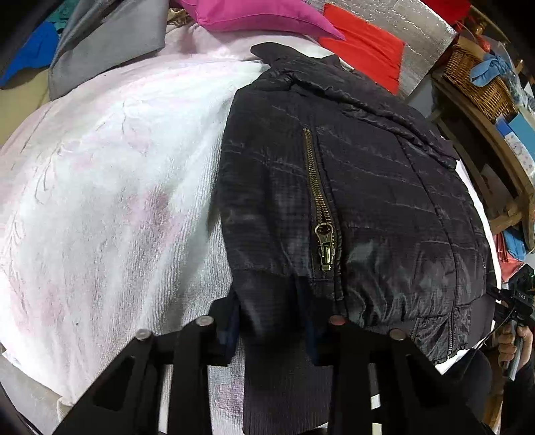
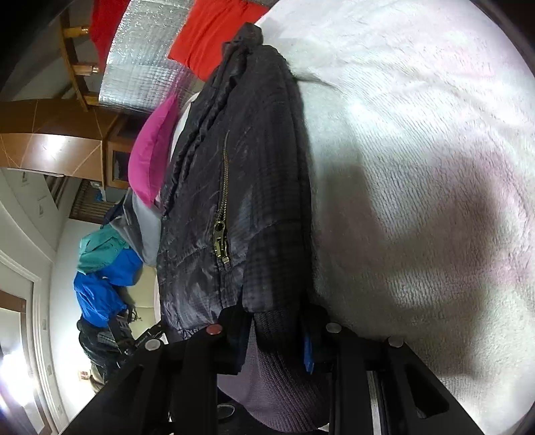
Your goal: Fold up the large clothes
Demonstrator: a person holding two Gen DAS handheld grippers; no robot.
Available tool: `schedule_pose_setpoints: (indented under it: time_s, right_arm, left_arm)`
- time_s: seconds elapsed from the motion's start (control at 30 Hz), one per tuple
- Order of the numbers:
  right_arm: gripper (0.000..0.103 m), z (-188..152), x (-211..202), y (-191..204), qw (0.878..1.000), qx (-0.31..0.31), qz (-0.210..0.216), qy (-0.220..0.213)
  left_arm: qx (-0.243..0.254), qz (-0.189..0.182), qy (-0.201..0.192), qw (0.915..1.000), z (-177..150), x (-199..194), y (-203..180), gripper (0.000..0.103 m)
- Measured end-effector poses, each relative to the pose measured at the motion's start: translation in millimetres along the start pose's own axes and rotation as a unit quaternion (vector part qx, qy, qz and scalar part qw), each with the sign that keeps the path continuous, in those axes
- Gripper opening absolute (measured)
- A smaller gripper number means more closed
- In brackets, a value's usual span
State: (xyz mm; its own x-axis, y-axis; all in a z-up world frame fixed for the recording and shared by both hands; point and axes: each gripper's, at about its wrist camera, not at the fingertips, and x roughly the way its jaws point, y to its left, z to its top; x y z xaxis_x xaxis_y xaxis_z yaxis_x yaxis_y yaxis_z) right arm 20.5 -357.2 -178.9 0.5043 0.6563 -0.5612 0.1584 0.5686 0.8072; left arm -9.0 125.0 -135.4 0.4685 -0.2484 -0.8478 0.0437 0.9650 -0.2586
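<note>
A black quilted jacket (image 1: pixel 367 174) with a brass zipper (image 1: pixel 322 231) lies folded lengthwise on a white and pink fleecy blanket (image 1: pixel 117 187). In the left wrist view my left gripper (image 1: pixel 272 321) is shut on the jacket's ribbed hem (image 1: pixel 277 368) at its near left corner. My right gripper (image 1: pixel 515 301), held in a hand, shows at the jacket's right edge. In the right wrist view, which is rolled sideways, my right gripper (image 2: pixel 277 324) is shut on the ribbed hem (image 2: pixel 281 378) of the same jacket (image 2: pixel 240 160). The pads are hidden by the cloth.
A pink cushion (image 1: pixel 260 15) and a red cushion (image 1: pixel 364 50) lie past the jacket's collar, against a silver foil panel (image 1: pixel 411 33). Grey cloth (image 1: pixel 110 43) and blue cloth (image 1: pixel 30 53) are piled at the far left. A wicker basket (image 1: pixel 478 83) sits on a wooden shelf to the right.
</note>
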Motion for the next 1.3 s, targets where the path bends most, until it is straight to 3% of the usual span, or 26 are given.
schedule_pose_setpoints:
  time_s: [0.07,0.23,0.53,0.8,1.3]
  right_arm:
    - [0.019,-1,2,11,1.000,-0.022,-0.019,0.010]
    - [0.015,-9,-4,25,0.999,-0.043,-0.022,0.011]
    - [0.013,-23,-36,39,0.998,-0.056,0.007,0.001]
    - [0.013,-18,-47,60,0.996,-0.065,0.052,-0.016]
    - [0.013,-47,-82,56,0.995,-0.067,0.075,-0.030]
  left_arm:
    - [0.004,0.002,0.000,1.0000,1,-2,-2,0.020]
    - [0.008,0.012,-0.014,0.9998,-3,-18,-3,0.016]
    - [0.002,-0.017,-0.021,0.9996,-14,-46,-2,0.016]
    - [-0.013,-0.036,-0.040,0.9985,5,-64,1,0.016]
    - [-0.023,-0.062,-0.062,0.9959,-8,-93,6,0.016]
